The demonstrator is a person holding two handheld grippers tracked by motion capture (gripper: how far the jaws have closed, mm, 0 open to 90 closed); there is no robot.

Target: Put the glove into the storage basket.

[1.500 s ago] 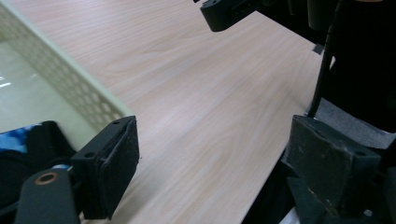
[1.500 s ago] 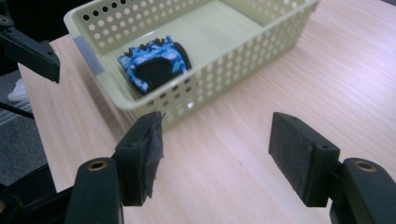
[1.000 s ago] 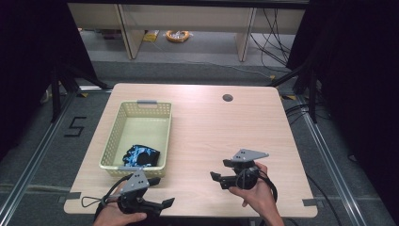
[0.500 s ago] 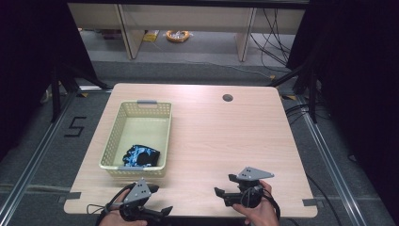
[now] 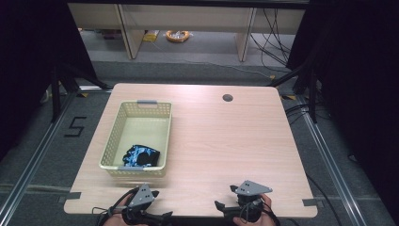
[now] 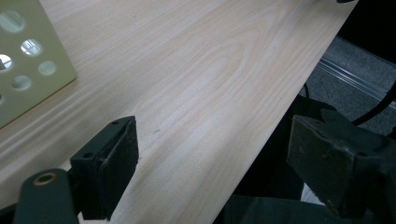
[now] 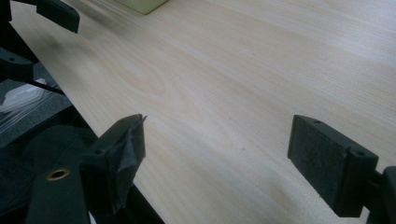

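Both grippers are seen at the near edge of the table, each with its jaws spread wide and nothing between them. Left gripper is held low just in front of the basket, its jaws pointing rightward along the table edge; in the left gripper view the left gripper straddles the table's lip, one pad over the wood, the other over the dark gap beyond it. Right gripper is held near the right half of the edge; in the right gripper view the right gripper looks across bare wood toward the basket corner.

Dark cloth, black with pale blue patches, is noted bunched in the near end of the basket, lying against the front wall. The far end of the basket is bare.

Judgement: the cloth appears deposited, and both grippers are judged parked clear of the basket, jaws left apart because nothing needs holding. The work is taken as essentially finished. No contact between either gripper and the basket is seen.
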